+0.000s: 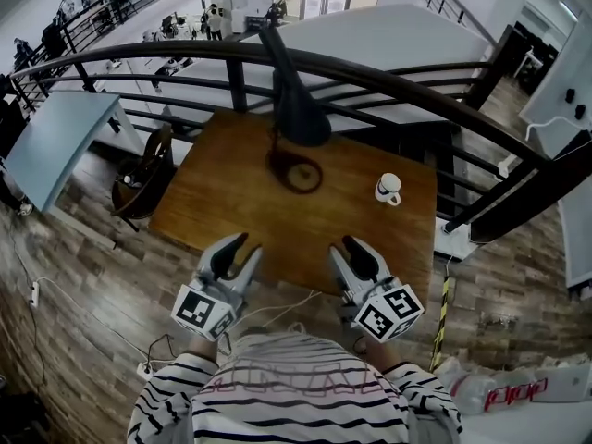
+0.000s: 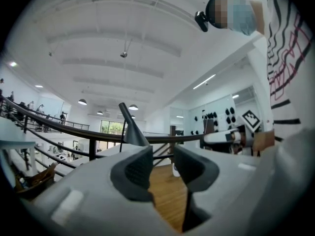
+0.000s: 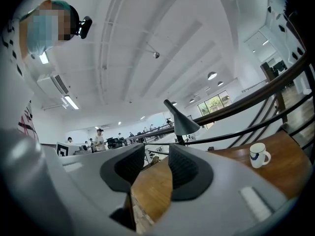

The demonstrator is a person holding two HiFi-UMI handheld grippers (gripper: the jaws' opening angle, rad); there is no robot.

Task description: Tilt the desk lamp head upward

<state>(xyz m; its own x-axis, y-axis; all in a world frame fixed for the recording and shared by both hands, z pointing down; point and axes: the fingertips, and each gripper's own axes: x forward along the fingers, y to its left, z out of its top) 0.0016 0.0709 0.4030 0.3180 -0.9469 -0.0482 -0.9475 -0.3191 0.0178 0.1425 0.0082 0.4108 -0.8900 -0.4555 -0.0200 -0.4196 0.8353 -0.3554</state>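
A dark desk lamp stands on the wooden table [image 1: 213, 202], its round base [image 1: 294, 170] near the table's far middle and its cone-shaped head [image 1: 298, 109] above it, mouth turned down. The lamp head also shows in the left gripper view [image 2: 134, 132] and in the right gripper view [image 3: 183, 122]. My left gripper [image 1: 242, 250] hovers over the table's near edge, open, nothing between its jaws. My right gripper [image 1: 340, 251] hangs beside it, also open and empty. Both are well short of the lamp.
A white mug [image 1: 388, 189] with a blue mark sits at the table's far right. A dark curved railing [image 1: 388, 77] runs behind the table. A wicker basket [image 1: 141, 181] stands left of the table. Cables [image 1: 277, 308] trail at the near edge.
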